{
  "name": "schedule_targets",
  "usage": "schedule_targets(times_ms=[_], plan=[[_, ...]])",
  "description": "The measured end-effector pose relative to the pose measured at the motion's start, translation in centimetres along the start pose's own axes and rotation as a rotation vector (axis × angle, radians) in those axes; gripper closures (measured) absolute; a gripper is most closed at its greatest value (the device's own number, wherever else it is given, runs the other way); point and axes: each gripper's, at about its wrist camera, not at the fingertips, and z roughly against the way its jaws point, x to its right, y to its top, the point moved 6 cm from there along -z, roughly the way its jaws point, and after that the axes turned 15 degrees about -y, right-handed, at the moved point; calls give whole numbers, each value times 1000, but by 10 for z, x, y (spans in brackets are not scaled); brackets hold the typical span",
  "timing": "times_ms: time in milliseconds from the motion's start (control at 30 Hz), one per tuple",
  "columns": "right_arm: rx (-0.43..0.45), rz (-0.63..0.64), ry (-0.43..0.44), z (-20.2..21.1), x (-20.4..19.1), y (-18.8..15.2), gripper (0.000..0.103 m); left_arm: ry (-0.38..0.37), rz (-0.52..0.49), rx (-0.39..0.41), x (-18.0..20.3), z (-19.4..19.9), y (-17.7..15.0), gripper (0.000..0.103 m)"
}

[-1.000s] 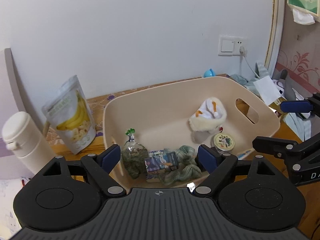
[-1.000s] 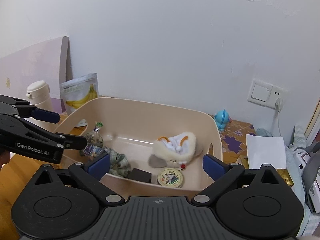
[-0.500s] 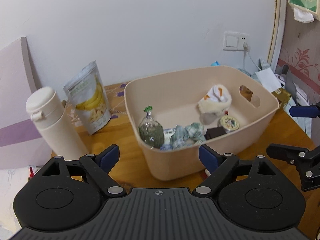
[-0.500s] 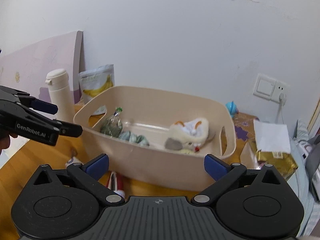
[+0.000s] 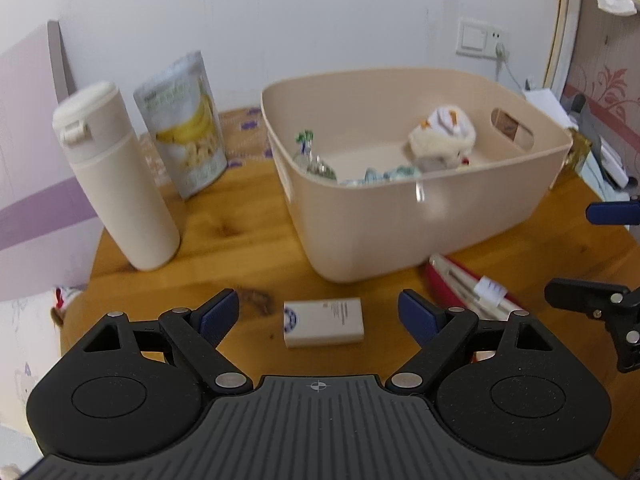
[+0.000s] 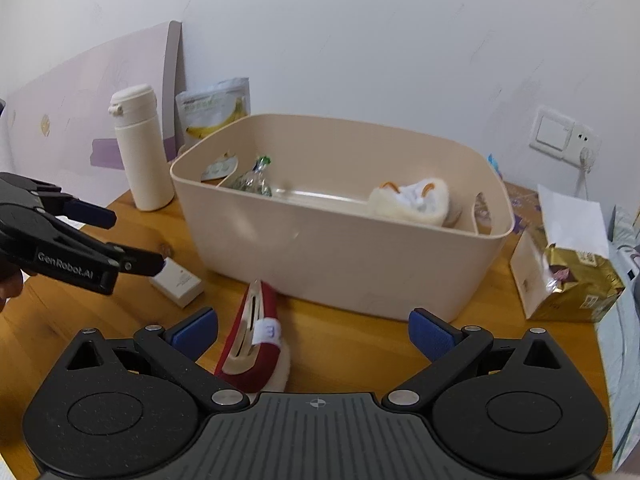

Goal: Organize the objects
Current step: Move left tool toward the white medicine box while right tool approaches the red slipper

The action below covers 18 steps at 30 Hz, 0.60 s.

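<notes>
A beige plastic storage bin (image 5: pixel 420 216) holding a white plush toy (image 5: pixel 442 140) sits on a round wooden table (image 5: pixel 240 248). A small white rectangular box (image 5: pixel 323 322) lies before it, between the empty, spread fingers of the left gripper (image 5: pixel 319 318). The right gripper (image 6: pixel 314 334), also spread wide and empty, hovers over a red pencil case (image 6: pixel 254 344) beside the bin.

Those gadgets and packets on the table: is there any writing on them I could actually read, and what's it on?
"GenRobot.AI": white lettering on the left gripper.
Banana pouch: print on it, too blurred to read.
Small white box: a blue emblem and fine print, too small to read.
Gold packet: characters, not legible.
Red case: a white tag with a blurred blue mark.
</notes>
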Motion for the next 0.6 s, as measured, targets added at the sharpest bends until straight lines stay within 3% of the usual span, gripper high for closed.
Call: schedule_targets(times_ms=[600], plan=[[-119,28,43,-43,-28,-29,0,-40,-4,-87,-9,-43,-32,15]])
